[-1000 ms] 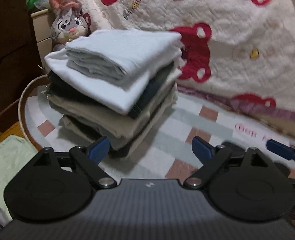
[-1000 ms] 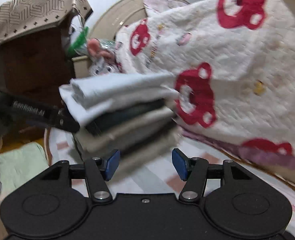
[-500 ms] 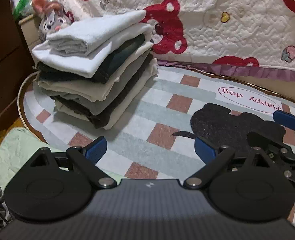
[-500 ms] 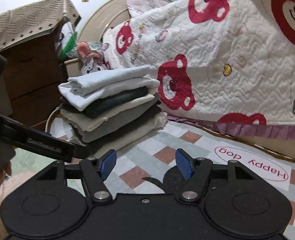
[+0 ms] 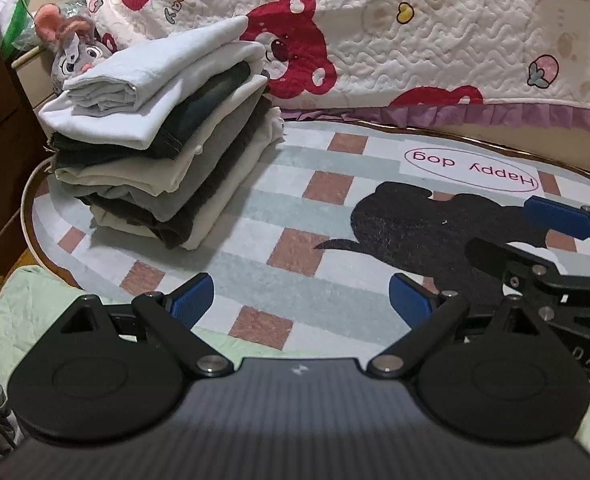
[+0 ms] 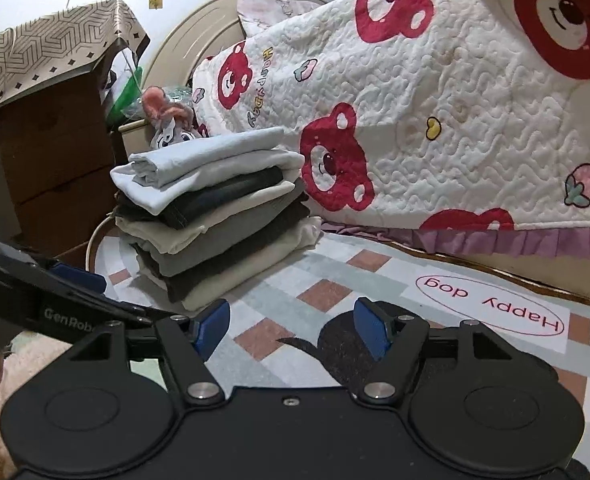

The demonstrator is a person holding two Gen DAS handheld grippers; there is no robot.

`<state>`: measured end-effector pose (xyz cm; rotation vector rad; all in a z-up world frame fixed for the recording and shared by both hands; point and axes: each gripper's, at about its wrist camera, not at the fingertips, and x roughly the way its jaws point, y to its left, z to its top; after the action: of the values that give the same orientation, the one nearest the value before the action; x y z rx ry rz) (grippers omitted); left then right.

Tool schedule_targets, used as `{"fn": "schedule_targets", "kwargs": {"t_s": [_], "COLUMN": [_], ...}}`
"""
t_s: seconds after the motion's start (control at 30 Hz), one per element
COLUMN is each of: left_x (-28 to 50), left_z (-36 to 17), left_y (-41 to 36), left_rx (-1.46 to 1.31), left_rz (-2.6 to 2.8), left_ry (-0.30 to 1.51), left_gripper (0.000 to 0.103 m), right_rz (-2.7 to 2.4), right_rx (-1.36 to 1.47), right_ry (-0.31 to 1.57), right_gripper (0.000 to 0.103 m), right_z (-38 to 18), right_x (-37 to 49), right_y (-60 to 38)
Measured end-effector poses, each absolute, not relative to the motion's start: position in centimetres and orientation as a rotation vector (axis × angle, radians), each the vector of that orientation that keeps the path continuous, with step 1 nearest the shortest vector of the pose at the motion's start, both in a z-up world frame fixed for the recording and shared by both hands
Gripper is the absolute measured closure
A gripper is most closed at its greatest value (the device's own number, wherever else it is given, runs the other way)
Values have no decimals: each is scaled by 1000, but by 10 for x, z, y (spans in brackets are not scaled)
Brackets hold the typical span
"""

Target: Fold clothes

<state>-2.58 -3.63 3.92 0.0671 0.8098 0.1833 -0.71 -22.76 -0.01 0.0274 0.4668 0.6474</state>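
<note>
Sitting on the far left of the checked rug (image 5: pixel 303 208), the pile of folded clothes (image 5: pixel 163 152) rests against the bear quilt (image 5: pixel 415 32). Left gripper (image 5: pixel 301 300) and right gripper (image 6: pixel 291 330) hover over bare rug, jaws just widened, standing apart with nothing between them.

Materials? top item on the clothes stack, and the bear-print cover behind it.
Top folded garment: looks like soft matte cotton knit, pale blue-white, with limp rounded fold edges. Bear-print cover: quilted fabric, probably cotton or polyester; wavy stitch lines puff the surface.
</note>
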Motion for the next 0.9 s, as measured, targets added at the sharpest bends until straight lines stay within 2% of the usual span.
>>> {"fn": "schedule_targets", "kwargs": {"t_s": [0.2, 0.9], "left_x": [-27, -27], "left_z": [38, 35], "left_y": [-39, -33], "left_rx": [76, 68], "left_rz": [204, 232], "left_ry": [808, 836], "left_gripper": [3, 3], "right_rz": [644, 643], "right_rx": [37, 29], "right_ry": [477, 497], "right_gripper": [29, 29], "right_z": [-3, -5], "right_x": [-6, -9], "right_y": [-229, -223]}}
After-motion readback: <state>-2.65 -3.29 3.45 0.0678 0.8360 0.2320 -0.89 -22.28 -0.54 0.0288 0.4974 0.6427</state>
